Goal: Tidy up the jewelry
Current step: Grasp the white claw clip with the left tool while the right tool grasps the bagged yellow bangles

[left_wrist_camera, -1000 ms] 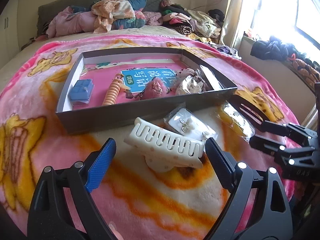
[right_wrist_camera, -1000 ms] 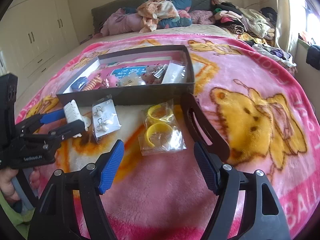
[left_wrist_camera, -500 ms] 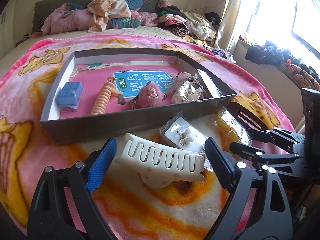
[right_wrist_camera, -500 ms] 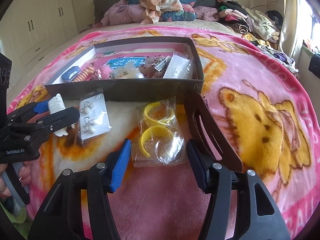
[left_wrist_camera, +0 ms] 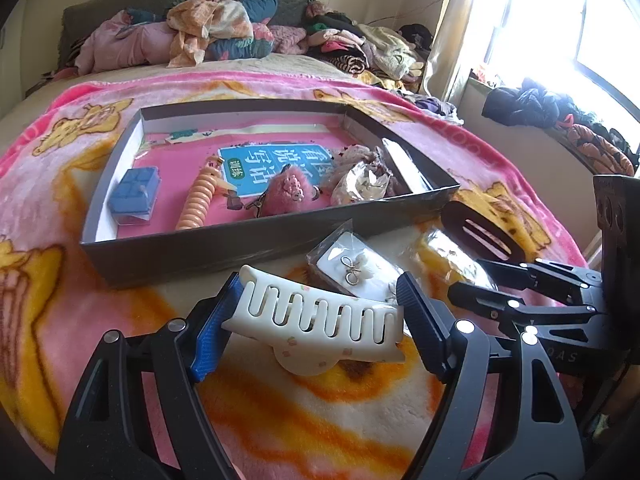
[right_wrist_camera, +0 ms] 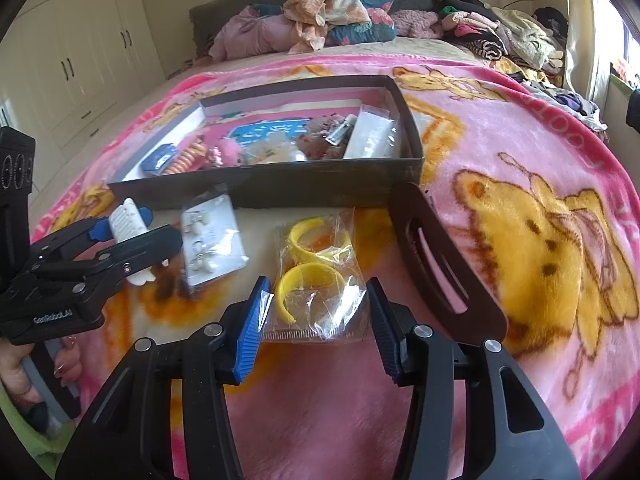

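Note:
My left gripper [left_wrist_camera: 320, 316] is shut on a white claw hair clip [left_wrist_camera: 320, 320], its fingers touching both ends, low over the blanket. The clip also shows in the right wrist view [right_wrist_camera: 128, 220]. My right gripper [right_wrist_camera: 316, 316] is open around the near end of a clear bag of yellow bangles [right_wrist_camera: 316, 276] on the blanket, not gripping it. A grey shallow box [left_wrist_camera: 256, 240] behind holds a blue case [left_wrist_camera: 134, 194], an orange coil tie [left_wrist_camera: 200, 200], a pink furry charm [left_wrist_camera: 284, 194] and small bags. A bagged earring card [right_wrist_camera: 210, 240] lies between the grippers.
A black hair clip [right_wrist_camera: 440, 256] lies right of the bangle bag, near the box's corner [right_wrist_camera: 412, 160]. The pink cartoon blanket [right_wrist_camera: 540, 220] covers the bed. Clothes are piled at the headboard [right_wrist_camera: 340, 12]. A window ledge with clothes [left_wrist_camera: 540, 108] is on the right.
My left gripper has closed from wide open onto the white hair clip. My right gripper moved forward and narrowed around the near end of the bangle bag.

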